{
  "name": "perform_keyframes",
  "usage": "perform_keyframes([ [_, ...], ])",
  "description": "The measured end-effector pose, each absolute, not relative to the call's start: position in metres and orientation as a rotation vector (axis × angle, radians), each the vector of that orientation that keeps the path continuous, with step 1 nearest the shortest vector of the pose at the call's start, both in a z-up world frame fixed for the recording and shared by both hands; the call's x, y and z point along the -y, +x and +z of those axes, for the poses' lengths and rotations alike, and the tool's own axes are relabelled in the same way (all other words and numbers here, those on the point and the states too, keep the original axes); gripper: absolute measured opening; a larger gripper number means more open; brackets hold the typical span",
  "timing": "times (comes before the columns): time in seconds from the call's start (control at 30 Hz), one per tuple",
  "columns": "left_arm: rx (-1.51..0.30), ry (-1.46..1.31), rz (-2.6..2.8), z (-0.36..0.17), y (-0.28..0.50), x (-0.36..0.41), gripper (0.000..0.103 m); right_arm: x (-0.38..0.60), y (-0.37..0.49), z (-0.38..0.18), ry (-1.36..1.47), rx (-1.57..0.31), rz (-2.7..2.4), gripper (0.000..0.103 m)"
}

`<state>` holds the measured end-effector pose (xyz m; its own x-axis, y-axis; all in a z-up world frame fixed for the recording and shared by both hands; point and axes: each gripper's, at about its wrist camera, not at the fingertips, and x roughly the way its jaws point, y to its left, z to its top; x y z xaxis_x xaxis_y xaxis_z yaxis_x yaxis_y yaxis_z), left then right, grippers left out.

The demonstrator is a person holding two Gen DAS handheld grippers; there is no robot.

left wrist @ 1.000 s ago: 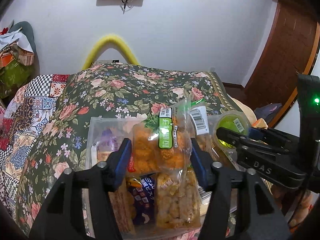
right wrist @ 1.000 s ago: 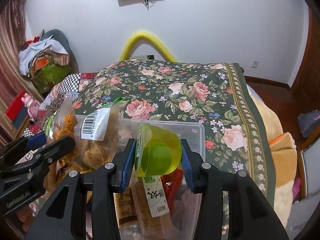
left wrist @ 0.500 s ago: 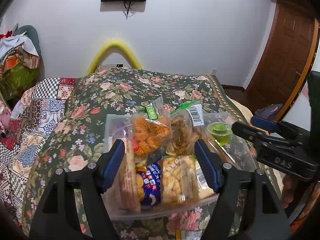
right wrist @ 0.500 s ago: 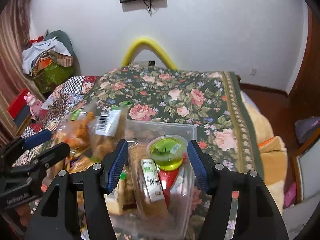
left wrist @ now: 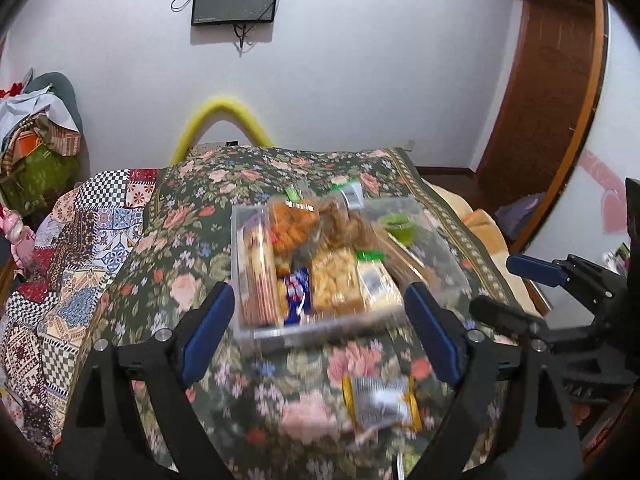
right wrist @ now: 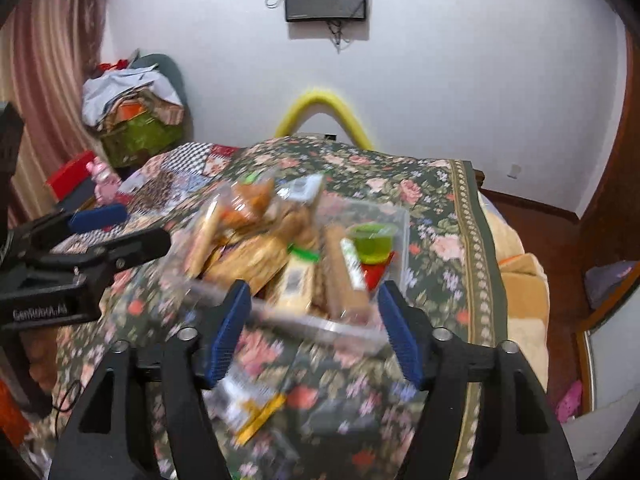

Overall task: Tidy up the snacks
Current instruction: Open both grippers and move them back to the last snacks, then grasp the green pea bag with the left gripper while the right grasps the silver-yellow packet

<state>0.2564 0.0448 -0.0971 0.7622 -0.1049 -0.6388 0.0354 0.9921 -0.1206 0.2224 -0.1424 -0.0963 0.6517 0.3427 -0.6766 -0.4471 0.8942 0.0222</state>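
A clear plastic box [left wrist: 448, 276] sits on the floral cloth, packed with snack packets. It also shows in the right wrist view [right wrist: 400, 216]. An orange snack bag [left wrist: 290, 222] and a green jelly cup [left wrist: 400, 228] rest at its back; the cup shows in the right wrist view [right wrist: 372, 242] too. A yellow-edged packet [left wrist: 380, 402] lies loose on the cloth in front of the box, seen also in the right wrist view [right wrist: 248, 404]. My left gripper [left wrist: 320, 336] is open and empty, just in front of the box. My right gripper [right wrist: 314, 332] is open and empty, also in front of it.
The floral cloth [left wrist: 192, 240] covers a bed, with a patchwork quilt [left wrist: 60, 280] to the left. A yellow hoop [left wrist: 224, 120] stands at the far end against the wall. A pile of clothes [right wrist: 132, 116] sits at the far left. A wooden door [left wrist: 552, 80] is on the right.
Both grippers opened and let go of the orange snack bag and the jelly cup, which now rest in the box. Both grippers pulled back and up from the box.
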Motion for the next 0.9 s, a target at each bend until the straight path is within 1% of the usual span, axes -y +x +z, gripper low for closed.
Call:
perform_keyframes([
  [0.1,-0.71,-0.109,-0.082,-0.103,0.239,-0.045,0.092,0.136,0.205,-0.108,-0.168,-0.756,0.464,0.07],
  [0.23,-0.759,-0.119,-0.089,-0.119,0.226,-0.048,0.092,0.128,0.193,-0.13,-0.174,-0.814,0.487,0.07],
  [0.47,-0.842,-0.136,-0.082,-0.155,0.207,-0.062,0.092,0.111,0.199,-0.173,-0.149,-0.958,0.52,0.07],
  [0.73,-0.927,-0.146,-0.055,-0.197,0.198,-0.079,0.092,0.087,0.211,-0.21,-0.189,-1.048,0.521,0.07],
  [0.77,-0.934,-0.152,-0.056,-0.199,0.198,-0.081,0.092,0.087,0.213,-0.212,-0.181,-1.056,0.528,0.071],
  [0.87,-0.954,-0.165,-0.055,-0.208,0.197,-0.083,0.092,0.086,0.219,-0.216,-0.148,-1.068,0.533,0.079],
  [0.9,-0.958,-0.167,-0.057,-0.209,0.198,-0.083,0.092,0.086,0.221,-0.216,-0.129,-1.08,0.542,0.08],
])
